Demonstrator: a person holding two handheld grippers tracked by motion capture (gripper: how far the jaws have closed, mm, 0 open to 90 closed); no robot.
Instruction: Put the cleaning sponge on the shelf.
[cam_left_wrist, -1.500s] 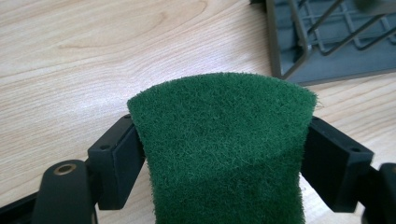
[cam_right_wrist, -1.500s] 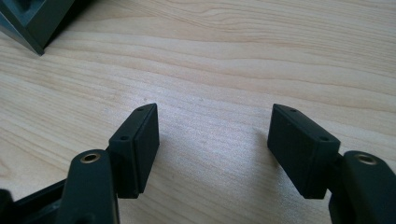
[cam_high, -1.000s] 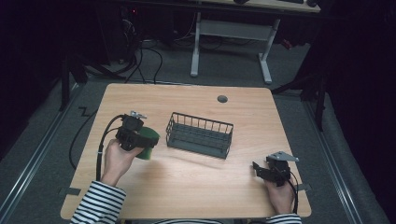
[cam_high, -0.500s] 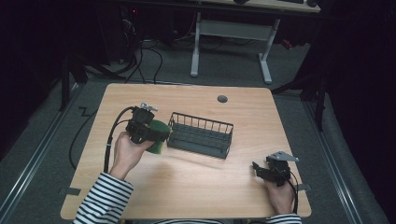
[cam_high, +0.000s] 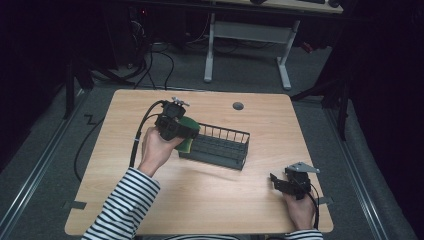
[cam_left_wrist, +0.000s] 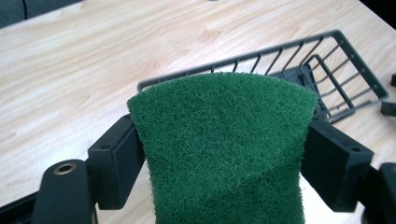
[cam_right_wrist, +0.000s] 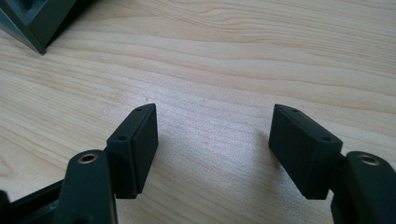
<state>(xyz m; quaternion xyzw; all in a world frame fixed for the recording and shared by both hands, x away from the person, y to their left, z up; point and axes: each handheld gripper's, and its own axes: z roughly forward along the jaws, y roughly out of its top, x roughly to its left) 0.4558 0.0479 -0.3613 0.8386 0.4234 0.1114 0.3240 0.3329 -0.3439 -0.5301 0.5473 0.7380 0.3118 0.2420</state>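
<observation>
Pale wood-grain table (cam_high: 210, 200) fills the middle of a dark room, with cables and the legs of another desk on the grey floor beyond it.

On the high view, the left gripper (cam_high: 186, 131) hangs over the table with a green scouring sponge (cam_high: 189, 136) pinched between its jaws, a hand in a striped sleeve (cam_high: 125, 202) behind it. Its black cable loops back from the gripper toward the table's left edge. In the left gripper view the sponge (cam_left_wrist: 219, 149) bulges up between the two black pads, which press on it from either side, and its green face covers most of what lies ahead. Just past the sponge, ahead of the jaws, stands a dark wire basket (cam_left_wrist: 299, 60); on the high view the sponge sits right at the near-left end of that basket (cam_high: 220, 147), at or over its rim, though whether it touches the wire I cannot tell.

Well apart, the right gripper (cam_high: 280, 182) rests low at the table's near right corner. In the right gripper view its jaws (cam_right_wrist: 215, 140) stand spread with bare wood between them, and a corner of the basket (cam_right_wrist: 37, 23) shows ahead and to its left.
</observation>
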